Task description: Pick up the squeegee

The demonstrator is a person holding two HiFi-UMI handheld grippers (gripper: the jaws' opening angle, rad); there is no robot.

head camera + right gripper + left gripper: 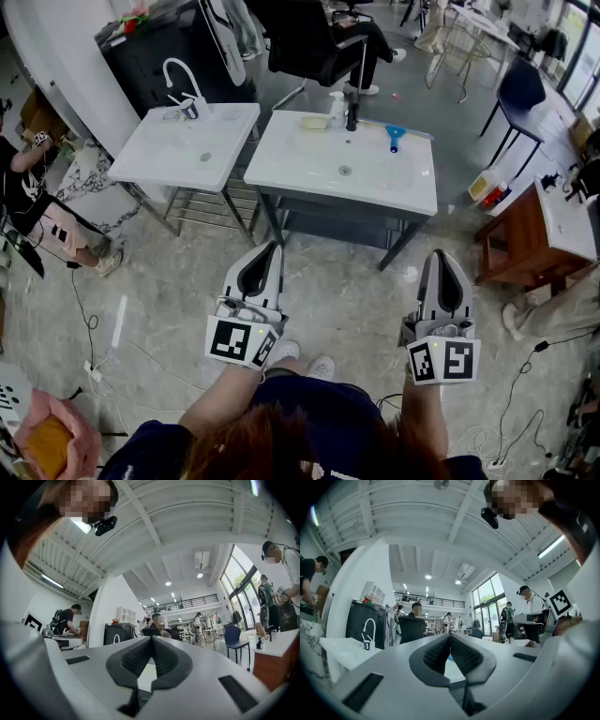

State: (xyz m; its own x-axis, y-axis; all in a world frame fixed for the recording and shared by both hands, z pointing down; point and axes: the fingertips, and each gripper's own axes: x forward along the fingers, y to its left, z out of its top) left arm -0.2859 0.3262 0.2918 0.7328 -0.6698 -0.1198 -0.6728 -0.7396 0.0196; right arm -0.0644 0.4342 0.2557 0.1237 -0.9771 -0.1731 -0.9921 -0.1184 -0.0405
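1. Nearest, at the lower left of centre in the head view, the left gripper (272, 248) has its jaws pressed together on nothing. The left gripper view (450, 637) shows the dark ribbed pads meeting at the tip. It is held roughly level and aimed ahead, which I judge to be a carrying posture, since nothing is within reach.
2. At the lower right, the right gripper (442, 255) matches it. Its jaws are also closed and empty (151, 639).
3. A stretch of grey marbled floor (347, 291) separates both grippers from the furniture, so they are well apart from the target.
4. Beyond it, at the centre of the frame, stands a white ceramic washbasin (300, 164) on a dark stand. The blue plastic squeegee (394, 138) lies on its back rim towards the upper right. Its handle appears to point towards the person, which would suit a grasp. It lies just beside a black tap (352, 114), with a white pump bottle (336, 110) and a yellow bar (312, 122) further left.
5. At the upper left, a second white washbasin (159, 155) holds nothing that the task needs.
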